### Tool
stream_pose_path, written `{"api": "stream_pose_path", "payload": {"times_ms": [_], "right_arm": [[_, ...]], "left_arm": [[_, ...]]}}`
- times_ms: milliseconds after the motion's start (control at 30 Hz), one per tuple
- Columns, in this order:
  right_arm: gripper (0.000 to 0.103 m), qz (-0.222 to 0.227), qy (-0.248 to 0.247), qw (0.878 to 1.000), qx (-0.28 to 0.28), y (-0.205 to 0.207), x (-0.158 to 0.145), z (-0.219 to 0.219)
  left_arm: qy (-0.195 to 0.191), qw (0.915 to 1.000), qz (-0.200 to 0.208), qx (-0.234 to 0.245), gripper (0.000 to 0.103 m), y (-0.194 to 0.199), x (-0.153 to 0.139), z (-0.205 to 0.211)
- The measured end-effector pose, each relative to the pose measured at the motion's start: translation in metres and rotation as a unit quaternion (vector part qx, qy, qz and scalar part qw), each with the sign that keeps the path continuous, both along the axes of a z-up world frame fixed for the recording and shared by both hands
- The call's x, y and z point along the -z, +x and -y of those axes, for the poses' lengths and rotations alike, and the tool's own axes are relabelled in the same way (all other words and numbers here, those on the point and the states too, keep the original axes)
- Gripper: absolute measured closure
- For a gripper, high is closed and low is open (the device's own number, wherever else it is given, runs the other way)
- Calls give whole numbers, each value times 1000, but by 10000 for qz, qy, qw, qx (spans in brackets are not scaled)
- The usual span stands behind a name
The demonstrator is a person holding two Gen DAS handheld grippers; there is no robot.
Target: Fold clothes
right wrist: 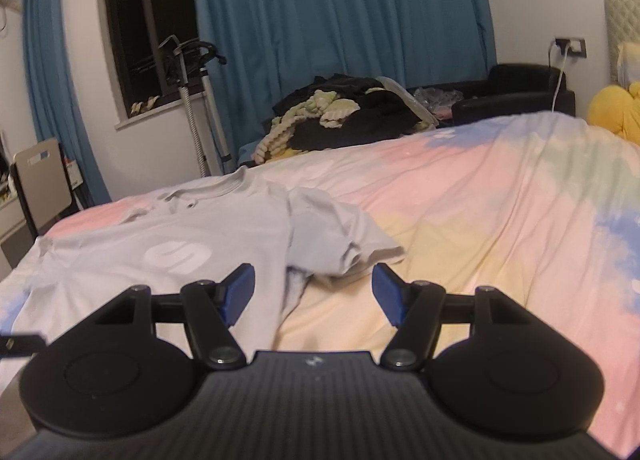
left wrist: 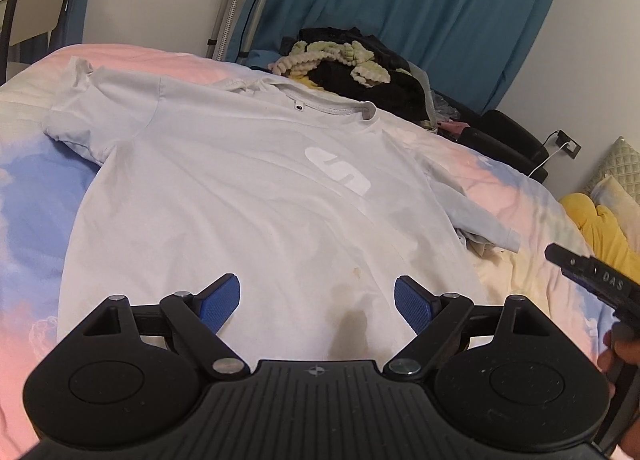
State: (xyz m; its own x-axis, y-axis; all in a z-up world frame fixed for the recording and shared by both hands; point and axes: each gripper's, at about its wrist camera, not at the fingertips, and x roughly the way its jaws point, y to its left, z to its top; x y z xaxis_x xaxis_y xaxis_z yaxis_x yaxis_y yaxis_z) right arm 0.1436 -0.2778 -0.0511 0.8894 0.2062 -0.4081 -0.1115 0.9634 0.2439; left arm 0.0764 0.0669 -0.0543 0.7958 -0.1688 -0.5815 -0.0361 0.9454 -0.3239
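A pale grey T-shirt [left wrist: 256, 187] with a white chest logo [left wrist: 338, 170] lies spread flat, front up, on the bed, collar at the far side. Its right sleeve [left wrist: 476, 215] is rumpled and partly folded over. My left gripper [left wrist: 317, 302] is open and empty, hovering over the shirt's lower hem area. My right gripper [right wrist: 314, 292] is open and empty, low over the bed beside the shirt's [right wrist: 192, 244] crumpled right sleeve [right wrist: 340, 240]. Part of the right gripper's body [left wrist: 592, 280] shows at the right edge of the left wrist view.
The bed has a pink, blue and yellow pastel cover [right wrist: 500, 211]. A pile of dark clothes with a cream knitted piece [left wrist: 352, 63] lies beyond the bed. A yellow plush [left wrist: 600, 227] and pillows sit at the right. Blue curtains, a garment steamer stand [right wrist: 200, 99] and a chair [left wrist: 36, 3] stand behind.
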Motion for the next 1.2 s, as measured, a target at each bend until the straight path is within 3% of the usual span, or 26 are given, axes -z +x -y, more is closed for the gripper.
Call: {"api": "stream_pose_path", "payload": {"times_ms": [67, 133, 267, 533, 700, 733, 833, 1000, 1200], "right_arm": [[38, -114, 200, 9997, 120, 16, 2, 17], [39, -299, 827, 9956, 321, 33, 7, 43], [42, -692, 2234, 9708, 527, 62, 27, 88], [46, -1196, 3116, 9412, 527, 100, 60, 98], [50, -1307, 3066, 9417, 467, 132, 76, 89], [55, -1276, 3039, 9430, 465, 137, 78, 87], [100, -1183, 2779, 9525, 380, 149, 76, 78], [101, -675, 2378, 9663, 721, 157, 51, 85], [101, -165, 1622, 9816, 990, 212, 1, 113]], "left_arm": [[-20, 10000, -42, -10, 16, 1, 2, 0], [-27, 10000, -70, -19, 16, 3, 3, 2], [18, 10000, -86, -6, 16, 6, 4, 4], [119, 9996, -167, 187, 16, 15, 10, 15], [118, 9994, -205, 263, 16, 16, 14, 19], [114, 9993, -210, 276, 16, 16, 14, 19], [118, 9993, -208, 271, 16, 18, 15, 19], [1, 9995, -147, 263, 16, 18, 12, 19], [-36, 9998, -30, 196, 16, 22, 12, 17]]}}
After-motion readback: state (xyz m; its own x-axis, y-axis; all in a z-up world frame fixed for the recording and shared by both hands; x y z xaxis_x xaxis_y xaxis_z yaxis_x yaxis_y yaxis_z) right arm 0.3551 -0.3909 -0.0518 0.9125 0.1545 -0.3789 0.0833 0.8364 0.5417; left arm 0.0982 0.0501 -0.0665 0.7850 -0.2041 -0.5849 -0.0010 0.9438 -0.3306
